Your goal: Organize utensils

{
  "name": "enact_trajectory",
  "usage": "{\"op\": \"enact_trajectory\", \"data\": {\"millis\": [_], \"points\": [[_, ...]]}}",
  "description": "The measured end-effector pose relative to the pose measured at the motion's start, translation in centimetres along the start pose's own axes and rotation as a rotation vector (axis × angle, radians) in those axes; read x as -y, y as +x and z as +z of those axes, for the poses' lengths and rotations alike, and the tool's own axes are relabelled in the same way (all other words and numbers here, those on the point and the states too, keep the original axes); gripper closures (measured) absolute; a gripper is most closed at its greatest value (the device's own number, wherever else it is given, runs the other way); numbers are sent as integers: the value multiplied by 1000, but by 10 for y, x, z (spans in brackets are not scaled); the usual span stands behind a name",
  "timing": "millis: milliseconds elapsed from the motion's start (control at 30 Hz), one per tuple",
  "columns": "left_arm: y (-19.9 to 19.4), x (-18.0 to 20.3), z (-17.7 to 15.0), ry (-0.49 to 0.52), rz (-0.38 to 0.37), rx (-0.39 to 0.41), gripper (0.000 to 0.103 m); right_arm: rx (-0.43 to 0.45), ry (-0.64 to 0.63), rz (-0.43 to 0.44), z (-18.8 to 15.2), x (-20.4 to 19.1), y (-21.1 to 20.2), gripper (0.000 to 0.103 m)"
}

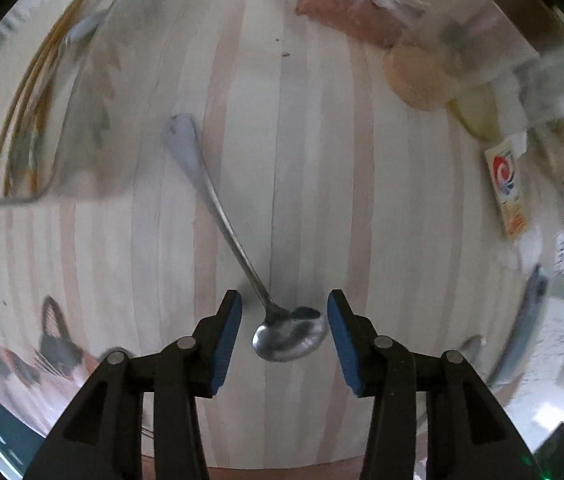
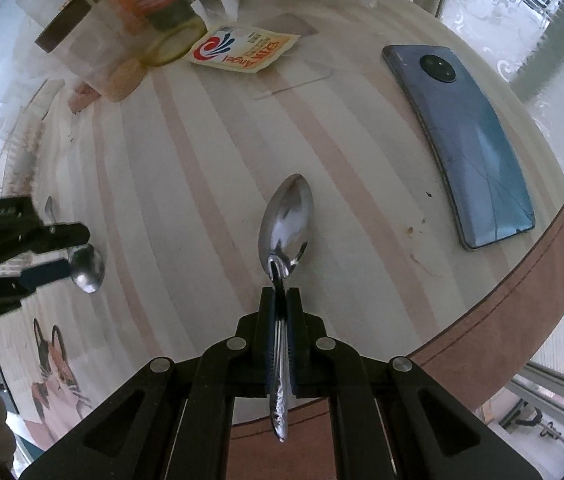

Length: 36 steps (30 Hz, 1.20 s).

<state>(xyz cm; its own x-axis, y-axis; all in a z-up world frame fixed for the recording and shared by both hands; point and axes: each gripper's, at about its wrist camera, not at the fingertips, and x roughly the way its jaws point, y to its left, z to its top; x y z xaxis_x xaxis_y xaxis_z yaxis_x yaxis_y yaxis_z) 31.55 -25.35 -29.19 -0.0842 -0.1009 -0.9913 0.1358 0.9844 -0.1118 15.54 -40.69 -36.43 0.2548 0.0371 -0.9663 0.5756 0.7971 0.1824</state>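
The left gripper is standing wide, its blue pads flanking the bowl of the plain spoon lying on the striped table; contact is probably absent. The right gripper is clamping the patterned spoon, bowl pointing forward beyond its fingertips.

A round desk with pale wood-grain stripes and a brown band along its edge fills both views. Beyond the rim stand frosted patterned windows letting in soft daylight, above a light floor.
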Motion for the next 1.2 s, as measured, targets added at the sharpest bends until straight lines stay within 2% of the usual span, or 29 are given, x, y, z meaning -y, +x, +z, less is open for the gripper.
{"op": "enact_trajectory", "data": {"millis": [67, 100, 167, 300, 500, 667, 833, 900, 1033, 1167, 1200], "points": [[0, 8, -3, 59, 39, 27, 84, 2, -3, -7, -1, -1, -1, 98], [1, 12, -5, 82, 37, 36, 95, 2, -9, -10, 1, -3, -2, 98], [5, 22, -13, 138, 50, 42, 101, 0, -19, -12, 1, -7, -1, 98], [6, 20, -43, 227, 64, 60, 101, -4, -33, -15, 4, -18, 5, 98], [9, -13, -110, 313, 79, 14, 101, -23, -50, -17, 1, -20, 5, 98], [11, -39, -145, 318, 64, -23, 101, -72, -121, 2, -16, -35, 5, 98], [14, -51, -144, 263, 6, -38, 100, -114, -186, 17, -35, -57, 6, 98], [15, -55, -140, 234, -26, -50, 96, -116, -205, 3, -37, -65, 7, 97], [1, -111, -107, 167, -102, -88, 96, -126, -203, -11, -33, -74, 7, 97], [6, -127, -100, 152, -124, -104, 97, -132, -200, -12, -28, -83, 7, 97], [5, -127, -100, 159, -115, -98, 101, -133, -204, -14, -27, -85, 7, 97]]}}
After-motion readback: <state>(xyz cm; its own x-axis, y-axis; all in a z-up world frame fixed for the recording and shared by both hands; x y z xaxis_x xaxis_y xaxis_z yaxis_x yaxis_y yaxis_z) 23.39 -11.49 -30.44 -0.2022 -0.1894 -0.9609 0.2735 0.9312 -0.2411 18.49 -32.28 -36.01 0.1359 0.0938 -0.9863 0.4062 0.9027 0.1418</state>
